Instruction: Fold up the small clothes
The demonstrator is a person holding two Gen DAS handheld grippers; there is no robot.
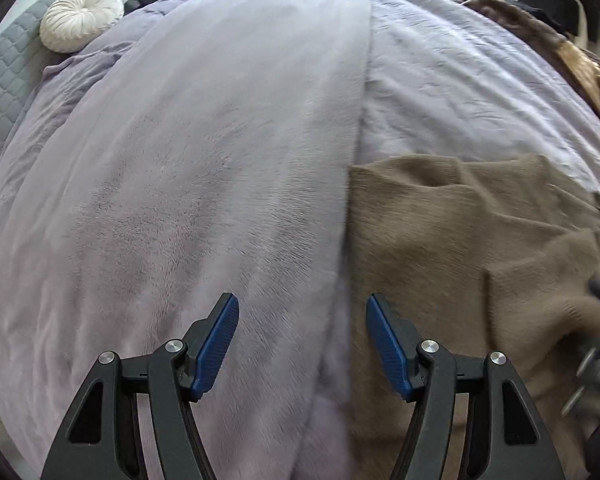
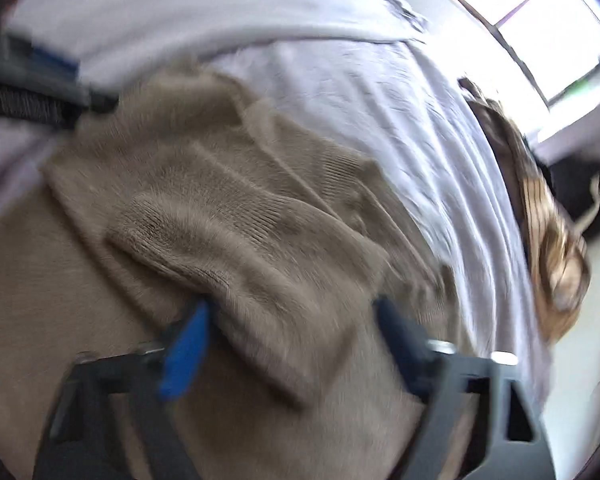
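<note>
Sweater (image 2: 240, 208) rumpled on the bed (image 1: 440, 92).
Left gripper (image 1: 302, 344) spread, empty; right gripper (image 2: 292, 332) fingers straddle a fold.

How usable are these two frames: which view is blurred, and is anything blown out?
Left wrist view: mostly sharp on the lilac blanket, with slight smear along the tan knit garment and heavy fisheye bending. Right wrist view: motion-blurred throughout, right hand-held gripper smeared, window blown out white.

We see both grippers alike: the left gripper (image 1: 302, 344) and the right gripper (image 2: 290, 340) have black skeletal linkage arms with triangular cutouts, silver pivot screws and ribbed blue pads (image 1: 216, 350) on the fingertips.
</note>
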